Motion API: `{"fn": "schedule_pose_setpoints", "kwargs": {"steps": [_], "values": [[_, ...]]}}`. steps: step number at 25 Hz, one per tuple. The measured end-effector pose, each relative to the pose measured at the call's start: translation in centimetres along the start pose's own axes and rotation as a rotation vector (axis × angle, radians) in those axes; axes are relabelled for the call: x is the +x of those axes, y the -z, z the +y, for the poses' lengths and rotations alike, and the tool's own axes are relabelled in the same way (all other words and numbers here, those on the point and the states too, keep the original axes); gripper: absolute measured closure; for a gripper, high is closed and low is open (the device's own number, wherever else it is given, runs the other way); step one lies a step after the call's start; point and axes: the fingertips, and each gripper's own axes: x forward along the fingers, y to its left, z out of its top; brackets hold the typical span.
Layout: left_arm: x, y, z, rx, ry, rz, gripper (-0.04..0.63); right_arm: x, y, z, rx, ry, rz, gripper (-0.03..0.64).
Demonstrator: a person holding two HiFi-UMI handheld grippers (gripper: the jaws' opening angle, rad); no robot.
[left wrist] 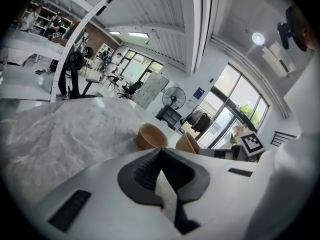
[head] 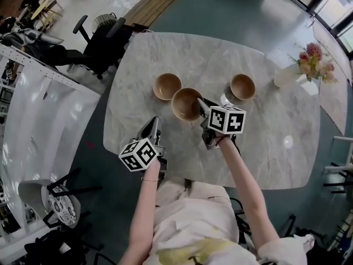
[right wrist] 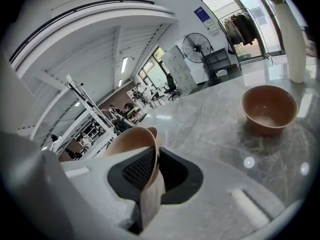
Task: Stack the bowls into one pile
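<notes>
Three bowls stand on the surface point(head: 276, 142) in the head view; my right gripper point(head: 202, 105) clamps the middle bowl point(head: 185, 105) by its rim. My left gripper point(left wrist: 161, 159) is closed and empty. Seen from the right gripper, that thin-rim pinch could slip if the bowl tilts.

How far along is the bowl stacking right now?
Nothing is stacked yet: all three bowls are separate. In hand: the right gripper is shut on the rim of the middle bowl; the left gripper is shut and empty. Left: nest that bowl with the left bowl, then add the right bowl.
</notes>
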Motion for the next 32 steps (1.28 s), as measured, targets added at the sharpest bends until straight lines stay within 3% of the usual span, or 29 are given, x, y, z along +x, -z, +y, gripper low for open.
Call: {"fn": "schedule_pose_setpoints", "kwargs": {"steps": [8,16,32], "values": [[1.5,-1.8,1.8,0.006,0.017,0.019,0.595,3.0,-2.1,1.3,0.068,0.003,-0.076,0.584],[3.1,-2.7,3.2,0.014,0.025,0.053,0.595,6.4,-3.6,0.9,0.110,0.088,-0.110,0.584],[5.0,-2.7,5.0,0.010,0.040,0.116,0.595,9.9,-3.0,1.2,0.009,0.190,-0.063,0.584]]}}
